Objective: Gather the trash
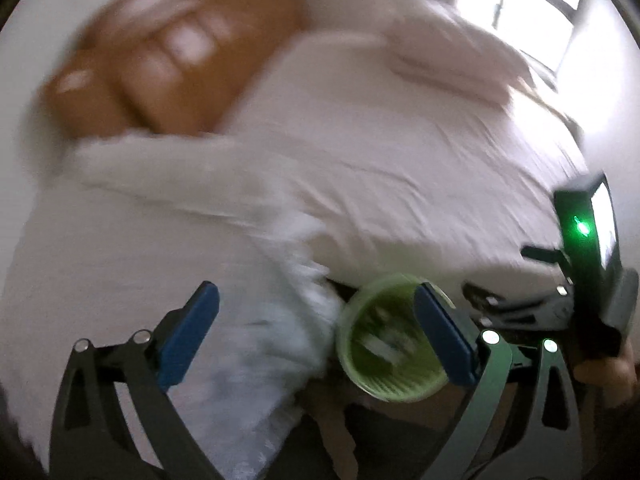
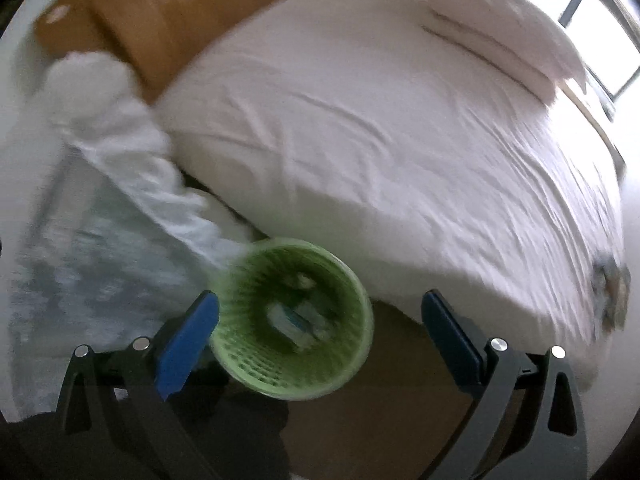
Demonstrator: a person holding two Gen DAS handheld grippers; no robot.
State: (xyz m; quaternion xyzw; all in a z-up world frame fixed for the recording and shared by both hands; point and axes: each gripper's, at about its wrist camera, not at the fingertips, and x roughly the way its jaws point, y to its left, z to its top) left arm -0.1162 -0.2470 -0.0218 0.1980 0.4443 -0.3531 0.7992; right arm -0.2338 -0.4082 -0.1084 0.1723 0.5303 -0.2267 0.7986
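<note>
A light green slatted waste basket [image 2: 292, 320] stands on the floor beside the bed, with some white and blue trash [image 2: 298, 326] lying inside it. It also shows in the left wrist view [image 1: 390, 340], with pale scraps at its bottom. My left gripper [image 1: 316, 332] is open and empty above the bed's edge, its right finger over the basket rim. My right gripper [image 2: 320, 340] is open and empty, above the basket. A dark crumpled item [image 2: 610, 292] lies on the bed's far right; it is too blurred to identify. Both views are motion-blurred.
A large bed with a white duvet [image 2: 400, 140] and pillows [image 2: 500, 24] fills both views, with a brown headboard [image 2: 160, 12] behind. A crumpled white and pale blue cloth [image 2: 132, 208] hangs at the left. The right gripper's body [image 1: 588, 264] shows in the left view. A window [image 1: 540, 4] is at the upper right.
</note>
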